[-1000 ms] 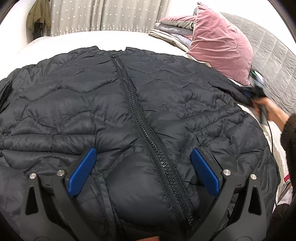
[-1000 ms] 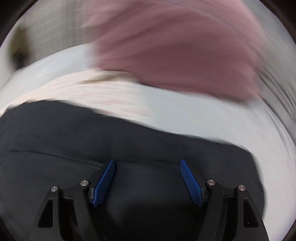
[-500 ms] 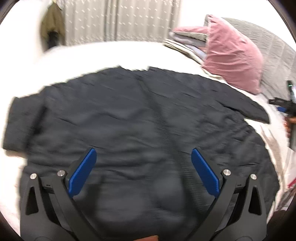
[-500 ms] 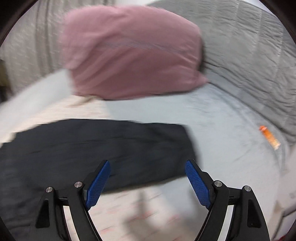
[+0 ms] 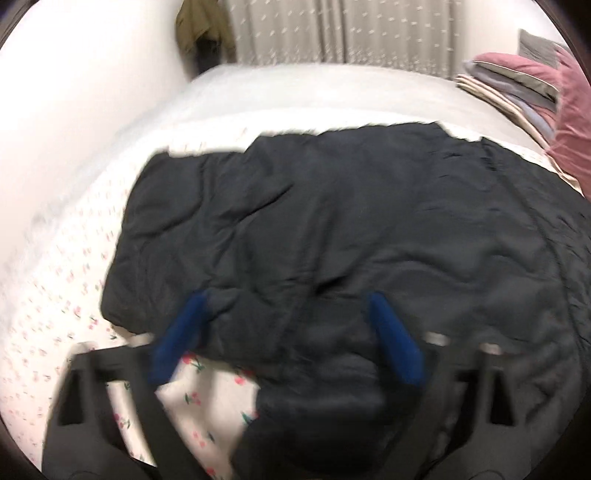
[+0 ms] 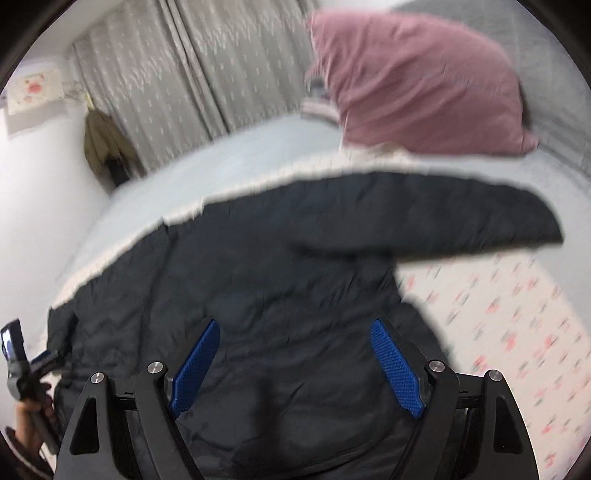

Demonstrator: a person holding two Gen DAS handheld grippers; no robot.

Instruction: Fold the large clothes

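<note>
A black puffer jacket point(image 5: 332, 221) lies spread front-up on the bed, zipper running up its right part. Its left sleeve point(image 5: 177, 206) lies bent along the body. My left gripper point(image 5: 286, 302) hovers over the jacket's lower left edge, blurred, its jaws closing with jacket fabric lying between them but no pad visibly pressing. In the right wrist view the jacket point(image 6: 277, 280) fills the middle and its right sleeve point(image 6: 461, 218) stretches out to the right. My right gripper point(image 6: 294, 326) is open above the jacket's body, holding nothing. The left gripper point(image 6: 26, 369) and a hand show at that view's lower left.
A pink pillow point(image 6: 417, 85) leans on the grey quilted headboard behind the sleeve. Folded bedding point(image 5: 509, 85) is stacked beside it. The floral sheet point(image 5: 55, 314) shows on both sides of the jacket. Grey curtains point(image 6: 184, 74) and a hanging olive coat point(image 5: 203, 33) stand beyond the bed.
The left view has swung left from the zipper to the jacket's left side, and its jaws have narrowed. The right view has swung from the sleeve end back over the jacket's body.
</note>
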